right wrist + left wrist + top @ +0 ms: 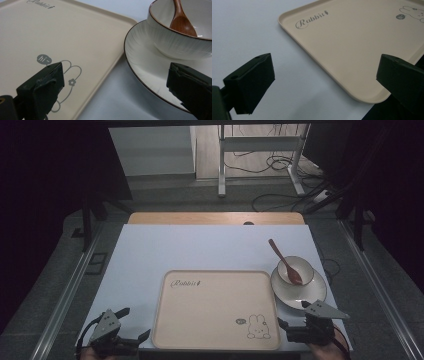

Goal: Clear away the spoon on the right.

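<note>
Right gripper view looks straight at the white plate (150, 75), its dark-edged rim between the wide-spread jaws of the right tool (113, 87); on the plate sits a white bowl (175, 42) with a wooden spoon (182, 22) resting in it. Glazed crockery like this is likely stiff, slick and breakable, and the stacked bowl may slide; the plate's near rim seems the place to grip. High view shows the plate at the right of the table (150, 250), just beside the beige rabbit tray (215, 310), which lies bare at the near edge. Its raised lip next to the plate could catch a low slide. The left tool (127, 325), also wide open and holding nothing, hovers by the tray's left corner.
</note>
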`<state>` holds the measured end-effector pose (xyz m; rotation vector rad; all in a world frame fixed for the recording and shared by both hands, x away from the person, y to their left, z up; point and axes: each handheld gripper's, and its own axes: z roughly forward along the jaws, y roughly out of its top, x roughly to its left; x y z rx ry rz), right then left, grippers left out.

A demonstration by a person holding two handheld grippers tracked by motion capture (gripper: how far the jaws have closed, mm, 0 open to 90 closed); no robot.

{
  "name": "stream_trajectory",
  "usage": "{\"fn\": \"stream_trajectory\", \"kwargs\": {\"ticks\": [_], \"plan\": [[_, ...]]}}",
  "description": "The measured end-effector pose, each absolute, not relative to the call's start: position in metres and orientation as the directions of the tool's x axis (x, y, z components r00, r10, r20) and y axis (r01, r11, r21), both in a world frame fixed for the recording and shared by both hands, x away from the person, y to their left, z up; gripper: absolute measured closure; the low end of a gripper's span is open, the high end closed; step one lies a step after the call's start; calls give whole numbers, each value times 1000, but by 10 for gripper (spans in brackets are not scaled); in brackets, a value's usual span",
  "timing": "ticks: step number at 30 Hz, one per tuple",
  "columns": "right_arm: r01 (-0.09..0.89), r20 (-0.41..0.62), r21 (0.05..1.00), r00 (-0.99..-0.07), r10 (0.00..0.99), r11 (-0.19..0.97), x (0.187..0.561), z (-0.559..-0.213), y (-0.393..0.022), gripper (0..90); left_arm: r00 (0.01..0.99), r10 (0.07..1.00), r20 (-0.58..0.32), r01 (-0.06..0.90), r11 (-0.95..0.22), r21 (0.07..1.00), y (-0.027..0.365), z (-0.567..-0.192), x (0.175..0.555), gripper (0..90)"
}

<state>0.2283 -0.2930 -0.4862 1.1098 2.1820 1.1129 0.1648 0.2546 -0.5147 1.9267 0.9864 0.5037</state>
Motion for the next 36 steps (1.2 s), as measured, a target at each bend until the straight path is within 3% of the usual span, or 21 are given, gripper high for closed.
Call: {"fn": "stream_trajectory", "kwargs": {"ticks": [36], "plan": [[415, -42, 843, -583, 811, 342, 258, -466, -285, 14, 603, 797, -36, 441, -295, 848, 255, -515, 165, 13]]}}
